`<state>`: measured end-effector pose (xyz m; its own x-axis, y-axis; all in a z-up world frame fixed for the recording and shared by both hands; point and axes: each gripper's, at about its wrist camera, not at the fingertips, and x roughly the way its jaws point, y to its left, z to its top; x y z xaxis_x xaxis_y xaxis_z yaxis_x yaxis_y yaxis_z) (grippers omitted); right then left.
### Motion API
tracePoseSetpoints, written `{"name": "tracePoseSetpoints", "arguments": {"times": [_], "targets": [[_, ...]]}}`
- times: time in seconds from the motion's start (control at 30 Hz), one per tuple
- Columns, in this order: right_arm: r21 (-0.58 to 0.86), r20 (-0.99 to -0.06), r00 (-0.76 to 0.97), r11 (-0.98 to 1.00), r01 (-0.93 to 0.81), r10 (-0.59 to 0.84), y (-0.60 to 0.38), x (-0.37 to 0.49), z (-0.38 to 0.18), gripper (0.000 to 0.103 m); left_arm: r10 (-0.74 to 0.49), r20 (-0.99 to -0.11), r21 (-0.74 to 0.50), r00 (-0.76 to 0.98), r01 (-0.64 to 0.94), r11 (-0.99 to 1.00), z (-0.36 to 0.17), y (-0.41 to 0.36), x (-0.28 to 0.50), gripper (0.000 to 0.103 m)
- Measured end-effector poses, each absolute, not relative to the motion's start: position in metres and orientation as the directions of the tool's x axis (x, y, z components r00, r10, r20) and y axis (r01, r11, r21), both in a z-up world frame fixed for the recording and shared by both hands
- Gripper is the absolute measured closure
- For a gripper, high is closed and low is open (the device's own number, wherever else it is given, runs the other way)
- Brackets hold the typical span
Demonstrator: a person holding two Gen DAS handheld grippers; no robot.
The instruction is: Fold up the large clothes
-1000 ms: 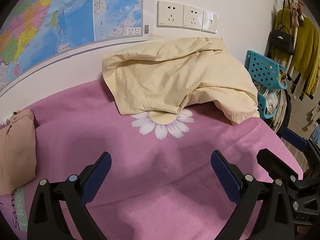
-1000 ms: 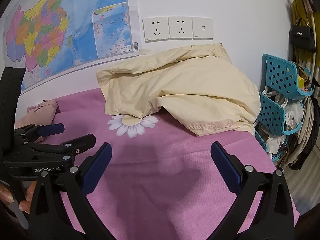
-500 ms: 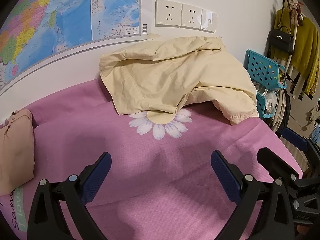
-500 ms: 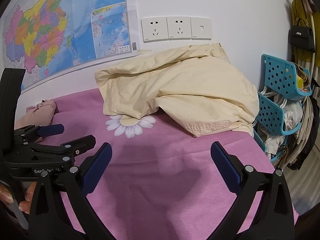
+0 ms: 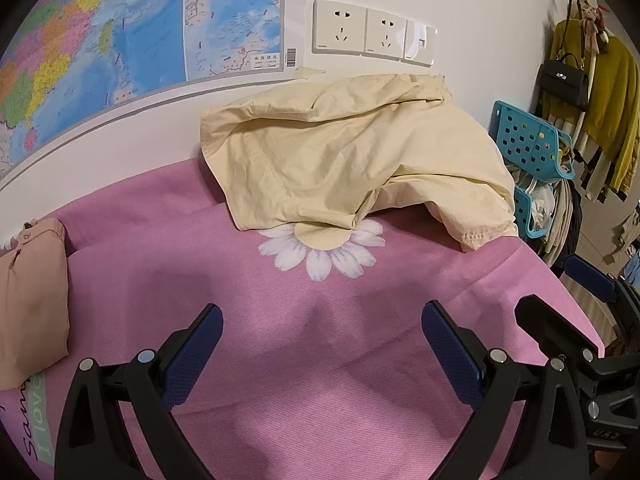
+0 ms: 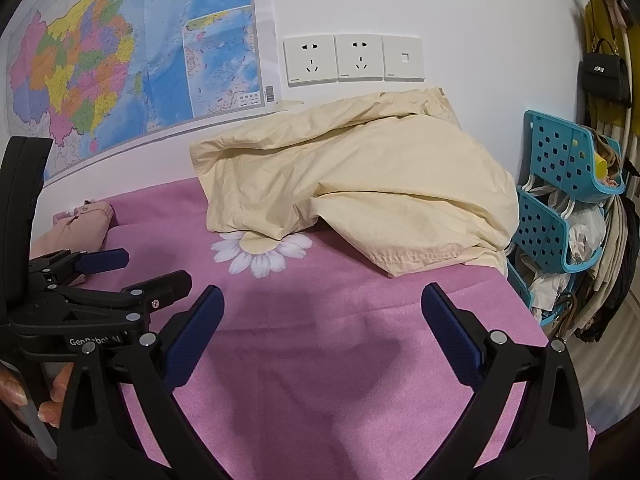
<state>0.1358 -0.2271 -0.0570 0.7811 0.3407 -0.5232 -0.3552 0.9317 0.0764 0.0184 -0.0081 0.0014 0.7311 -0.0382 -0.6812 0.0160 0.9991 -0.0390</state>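
A pink bed cover [image 5: 320, 380] fills the lower half of both views, printed with one white daisy [image 5: 324, 246]. Behind the daisy stands a white wall carrying a large coloured map [image 6: 132, 68] and, beside it, a row of white sockets [image 6: 352, 58]. The crumpled cream garment [image 5: 340, 160] lies heaped just behind the daisy, covering its upper petals and leaning against the wall; its folds hide its shape and any sleeves. Far right of the daisy, off the bed's edge, stands a blue perforated rack [image 6: 560, 208] stuffed with items too jumbled to name, with a black handbag [image 5: 564, 82] hanging above. Left of the daisy lies a folded peach cloth [image 5: 28, 300], cut off by the frame. Nearest, in front of the daisy, the left claw [image 5: 322, 336] and right claw [image 6: 322, 316] both gape wide, holding nothing.
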Motion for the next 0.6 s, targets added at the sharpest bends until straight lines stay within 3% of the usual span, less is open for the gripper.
{"name": "tracePoseSetpoints", "arguments": {"times": [0.6], "targets": [[0.058, -0.524, 0.777, 0.925, -0.377, 0.349, -0.2205, 0.1372, -0.0575, 0.006, -0.038, -0.68, -0.041, 0.732, 0.013, 0.999, 0.0015, -0.007, 0.019, 0.007]]}}
